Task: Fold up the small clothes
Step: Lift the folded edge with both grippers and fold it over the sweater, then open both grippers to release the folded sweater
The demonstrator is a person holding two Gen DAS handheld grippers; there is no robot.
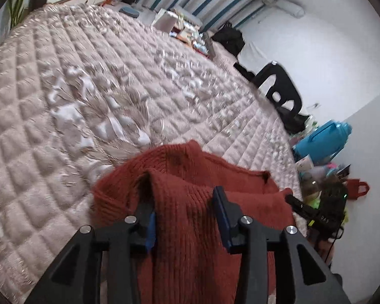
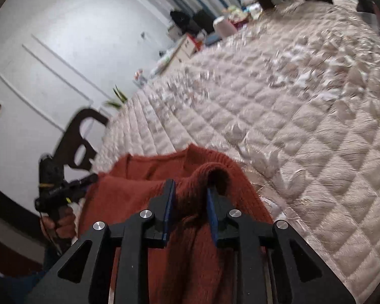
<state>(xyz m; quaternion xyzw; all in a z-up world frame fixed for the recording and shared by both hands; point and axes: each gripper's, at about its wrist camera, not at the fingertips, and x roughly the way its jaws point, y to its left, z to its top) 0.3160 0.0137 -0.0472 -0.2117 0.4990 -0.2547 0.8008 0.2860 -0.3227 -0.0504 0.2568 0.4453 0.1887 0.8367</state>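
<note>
A rust-red knitted sweater (image 1: pixel 190 202) hangs between both grippers above the quilted bed (image 1: pixel 63 101). My left gripper (image 1: pixel 182 192) has its jaws closed on a thick bunch of the sweater's edge. My right gripper (image 2: pixel 190 190) is likewise shut on a bunched fold of the sweater (image 2: pixel 164 172). The right gripper also shows at the right of the left wrist view (image 1: pixel 301 205). The left gripper and the hand holding it show at the left of the right wrist view (image 2: pixel 55 190). The sweater's lower part drapes under the fingers and is hidden.
The beige quilt (image 2: pixel 291 126) spreads ahead. A dark chair (image 1: pixel 281 88) and a blue jug (image 1: pixel 321 141) stand by the bed's right side among floor clutter. Bags and packets (image 1: pixel 187 33) lie at the bed's far end by a striped curtain.
</note>
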